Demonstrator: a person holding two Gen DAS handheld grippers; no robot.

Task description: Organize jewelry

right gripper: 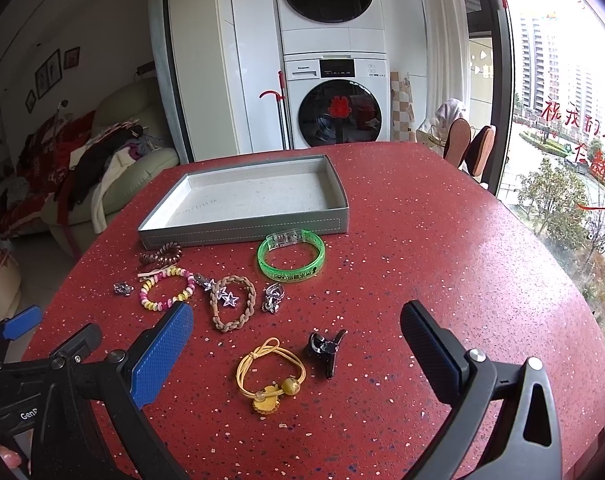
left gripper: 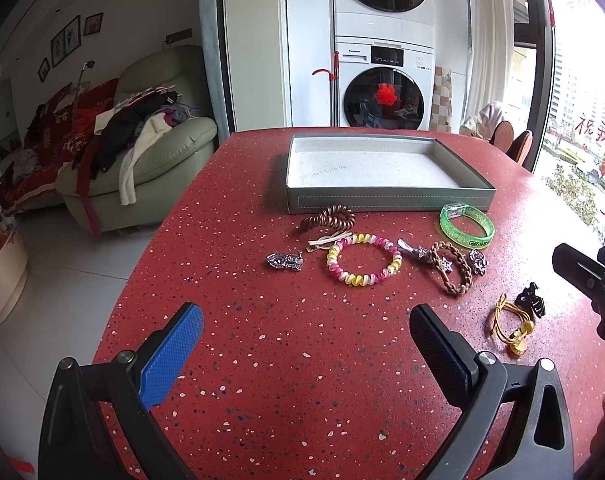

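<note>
A shallow grey tray point(left gripper: 390, 198) point(right gripper: 242, 230) with a white lining stands on the red speckled table, nothing in it. In front of it lie a green bangle point(left gripper: 467, 226) point(right gripper: 291, 259), a brown spiral hair tie point(left gripper: 328, 216) point(right gripper: 161, 253), a pink-yellow spiral bracelet point(left gripper: 364, 259) point(right gripper: 167, 289), a braided brown bracelet point(left gripper: 450, 266) point(right gripper: 233, 307), silver clips point(left gripper: 284, 261), a yellow elastic tie point(left gripper: 512, 326) point(right gripper: 271, 374) and a black claw clip point(left gripper: 532, 300) point(right gripper: 325, 348). My left gripper point(left gripper: 306, 340) is open and empty above the table. My right gripper point(right gripper: 296, 344) is open, with the yellow tie and claw clip between its fingers.
The table's left edge drops to a white tiled floor. A green sofa point(left gripper: 150, 160) piled with clothes stands at the left. Stacked washing machines point(left gripper: 382, 80) stand behind the table. A window runs along the right.
</note>
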